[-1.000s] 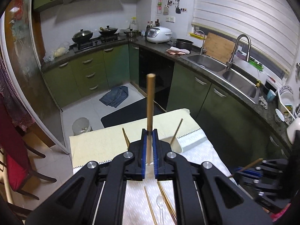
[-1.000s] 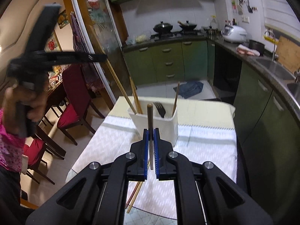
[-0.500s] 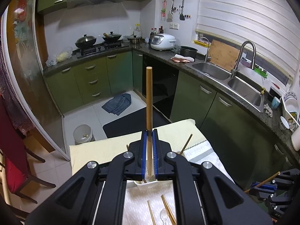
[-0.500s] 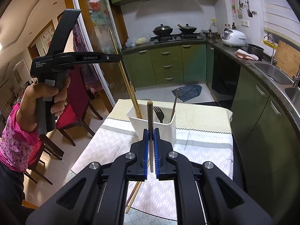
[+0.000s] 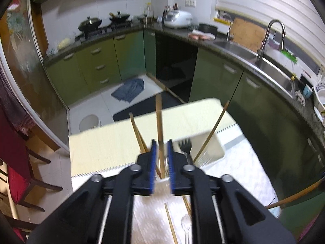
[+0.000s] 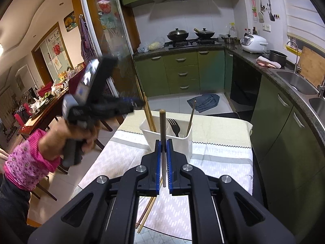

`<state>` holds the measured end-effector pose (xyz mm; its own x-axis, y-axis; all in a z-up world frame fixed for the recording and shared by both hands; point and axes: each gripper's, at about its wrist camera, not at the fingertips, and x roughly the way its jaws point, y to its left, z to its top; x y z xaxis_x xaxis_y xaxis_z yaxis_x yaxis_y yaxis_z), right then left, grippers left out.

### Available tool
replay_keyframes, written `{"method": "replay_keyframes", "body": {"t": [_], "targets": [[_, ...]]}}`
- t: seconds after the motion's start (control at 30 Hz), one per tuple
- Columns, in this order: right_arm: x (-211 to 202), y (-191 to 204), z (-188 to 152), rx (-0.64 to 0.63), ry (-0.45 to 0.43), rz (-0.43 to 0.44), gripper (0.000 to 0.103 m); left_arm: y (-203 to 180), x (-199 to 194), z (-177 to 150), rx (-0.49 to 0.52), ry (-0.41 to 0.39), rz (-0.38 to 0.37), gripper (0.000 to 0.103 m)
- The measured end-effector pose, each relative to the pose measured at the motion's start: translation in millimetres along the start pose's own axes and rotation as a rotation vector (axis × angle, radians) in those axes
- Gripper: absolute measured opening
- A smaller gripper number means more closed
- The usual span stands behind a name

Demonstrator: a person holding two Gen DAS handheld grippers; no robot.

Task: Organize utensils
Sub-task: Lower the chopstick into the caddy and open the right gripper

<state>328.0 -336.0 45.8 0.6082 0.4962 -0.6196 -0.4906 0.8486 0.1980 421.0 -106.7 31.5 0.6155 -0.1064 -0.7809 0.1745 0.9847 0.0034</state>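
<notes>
A: Left status?
B: Chopstick (image 5: 159, 122) has dropped into the holder (image 5: 213, 152); my left gripper (image 5: 161, 162) has parted, gripping nothing now.
A: Right?
B: Right gripper (image 6: 163, 158) clamped on a second stick (image 6: 162, 126), just short of the holder. It goes in next, I'd say.

Both wrist cameras face kitchen; left close above, right farther; share holder (image 5: 211, 150).

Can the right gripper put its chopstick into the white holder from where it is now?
Probably yes. The right gripper is shut on a chopstick, the white holder stands directly ahead with its top open, and the left gripper is off to one side.
</notes>
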Motion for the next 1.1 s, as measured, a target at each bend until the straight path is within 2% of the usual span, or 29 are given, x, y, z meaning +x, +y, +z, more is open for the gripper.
{"method": "replay_keyframes", "body": {"t": [0.07, 0.17, 0.27, 0.47, 0.57, 0.73, 1.0, 1.1], "targets": [[0.8, 1.1, 2.1, 0.0, -0.005, -0.003, 0.006, 2.2, 7.4, -9.1, -0.004, 0.018, 0.0, 0.04], [2.7, 1.1, 12.7, 0.007, -0.024, -0.005, 0.006, 4.3, 5.5, -21.0, -0.013, 0.022, -0.025, 0.044], [3.1, -0.1, 31.7, 0.021, -0.074, -0.011, 0.006, 10.7, -6.7, -32.7, -0.048, 0.008, -0.057, 0.055], [20.6, -5.6, 74.7, 0.056, -0.181, -0.04, 0.006, 15.0, -31.1, -67.7, -0.053, -0.003, -0.069, 0.056], [43.6, -13.7, 90.7, 0.082, -0.192, -0.056, 0.006, 20.3, -35.8, -86.4, -0.069, 0.02, -0.084, 0.057], [94.3, -26.6, 89.7, 0.104, -0.133, -0.099, 0.006, 27.9, -32.7, -121.3, -0.081, 0.079, -0.096, 0.059], [166.1, -25.4, 55.2, 0.061, 0.015, -0.149, 0.007, 34.0, -8.7, -160.7, -0.113, 0.186, -0.124, 0.059], [181.2, -23.0, 46.2, 0.049, 0.045, -0.155, 0.02, 32.5, -3.1, -166.7, -0.116, 0.204, -0.125, 0.06]]}}
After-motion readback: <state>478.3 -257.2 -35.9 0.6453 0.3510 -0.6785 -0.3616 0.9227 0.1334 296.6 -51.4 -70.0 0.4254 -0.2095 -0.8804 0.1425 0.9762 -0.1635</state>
